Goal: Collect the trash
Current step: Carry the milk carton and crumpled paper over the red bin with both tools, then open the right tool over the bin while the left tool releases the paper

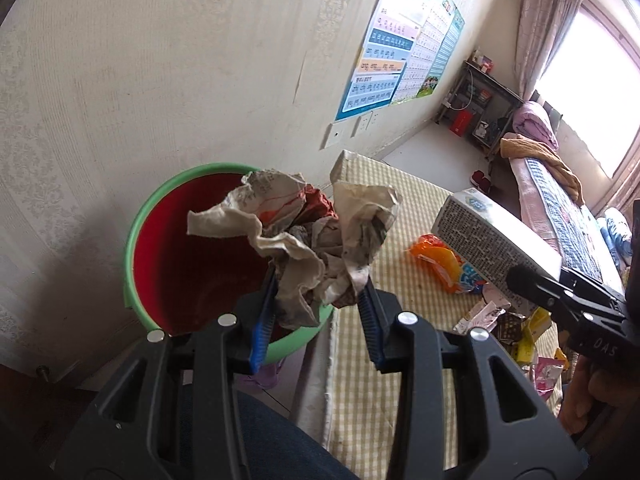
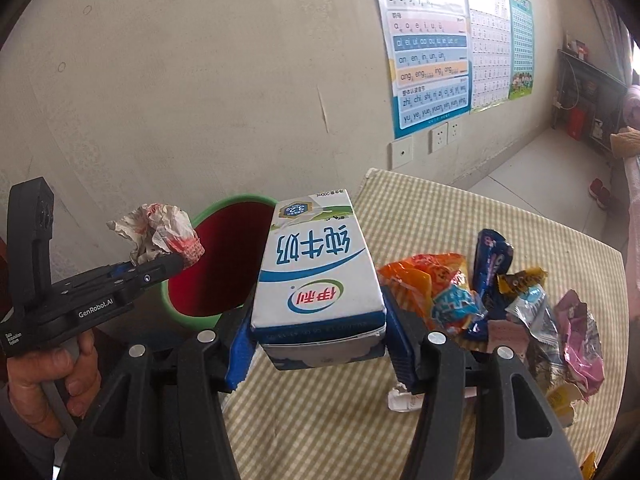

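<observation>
Right wrist | right claw [image 2: 318, 344] grips milk carton [image 2: 316, 272] "3.2g" | left claw [image 1: 320, 300] grips crumpled paper [image 1: 304, 240]

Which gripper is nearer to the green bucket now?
Left. The left gripper, holding crumpled paper, hangs over the green bucket; the right gripper, holding the milk carton, is beside it above the table.

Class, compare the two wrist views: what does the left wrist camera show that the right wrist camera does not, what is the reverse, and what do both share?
Only the left wrist view: the bed and the window.

Only the right wrist view: the printed front of the milk carton and the blue wrapper.

Both share: the bin, the crumpled paper in the left tongs, the orange wrapper and the checked cloth.
</observation>
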`<control>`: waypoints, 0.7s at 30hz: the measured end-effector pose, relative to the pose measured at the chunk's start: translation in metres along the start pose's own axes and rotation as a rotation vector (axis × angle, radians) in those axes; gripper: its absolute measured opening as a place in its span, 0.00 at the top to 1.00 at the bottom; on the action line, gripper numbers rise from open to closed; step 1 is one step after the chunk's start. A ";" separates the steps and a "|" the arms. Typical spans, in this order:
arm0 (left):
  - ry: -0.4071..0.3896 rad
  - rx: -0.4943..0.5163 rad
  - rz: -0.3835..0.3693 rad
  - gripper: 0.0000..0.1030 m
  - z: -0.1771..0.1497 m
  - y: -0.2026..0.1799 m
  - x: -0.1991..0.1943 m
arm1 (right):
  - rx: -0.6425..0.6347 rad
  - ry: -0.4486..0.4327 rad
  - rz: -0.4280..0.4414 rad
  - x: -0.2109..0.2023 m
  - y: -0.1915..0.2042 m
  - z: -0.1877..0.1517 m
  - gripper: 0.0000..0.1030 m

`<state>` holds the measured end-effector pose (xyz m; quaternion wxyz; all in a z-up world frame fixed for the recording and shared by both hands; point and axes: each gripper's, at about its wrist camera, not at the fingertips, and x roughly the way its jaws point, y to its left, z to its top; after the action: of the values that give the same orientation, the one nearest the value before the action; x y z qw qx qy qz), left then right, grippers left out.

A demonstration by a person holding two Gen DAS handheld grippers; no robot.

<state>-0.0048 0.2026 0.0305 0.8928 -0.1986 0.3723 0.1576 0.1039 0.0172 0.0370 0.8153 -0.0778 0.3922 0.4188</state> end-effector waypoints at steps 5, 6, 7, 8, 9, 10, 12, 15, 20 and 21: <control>0.019 -0.036 -0.005 0.64 0.006 0.030 0.003 | -0.044 0.012 0.046 0.029 0.029 0.015 0.47; 0.022 -0.043 -0.001 0.64 0.007 0.036 0.005 | -0.052 0.017 0.057 0.037 0.034 0.018 0.47; 0.024 -0.050 0.001 0.64 0.009 0.041 0.006 | -0.061 0.019 0.066 0.044 0.039 0.021 0.47; 0.024 -0.059 0.002 0.64 0.011 0.046 0.008 | -0.072 0.022 0.069 0.051 0.045 0.023 0.47; 0.023 -0.068 0.003 0.64 0.012 0.051 0.009 | -0.082 0.029 0.071 0.060 0.051 0.026 0.47; 0.026 -0.076 0.003 0.64 0.014 0.055 0.011 | -0.089 0.035 0.075 0.067 0.056 0.028 0.47; 0.034 -0.085 -0.001 0.64 0.017 0.063 0.016 | -0.103 0.049 0.076 0.082 0.064 0.031 0.47; 0.045 -0.099 -0.010 0.64 0.021 0.073 0.023 | -0.120 0.069 0.083 0.098 0.072 0.034 0.47; 0.054 -0.117 0.001 0.64 0.025 0.090 0.031 | -0.149 0.105 0.087 0.121 0.083 0.037 0.47; 0.057 -0.124 0.000 0.64 0.028 0.090 0.036 | -0.155 0.113 0.084 0.126 0.084 0.037 0.47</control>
<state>-0.0026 0.2993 0.0008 0.8678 -0.2579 0.3872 0.1747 0.1058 0.1656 -0.0097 0.7652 -0.1476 0.4067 0.4768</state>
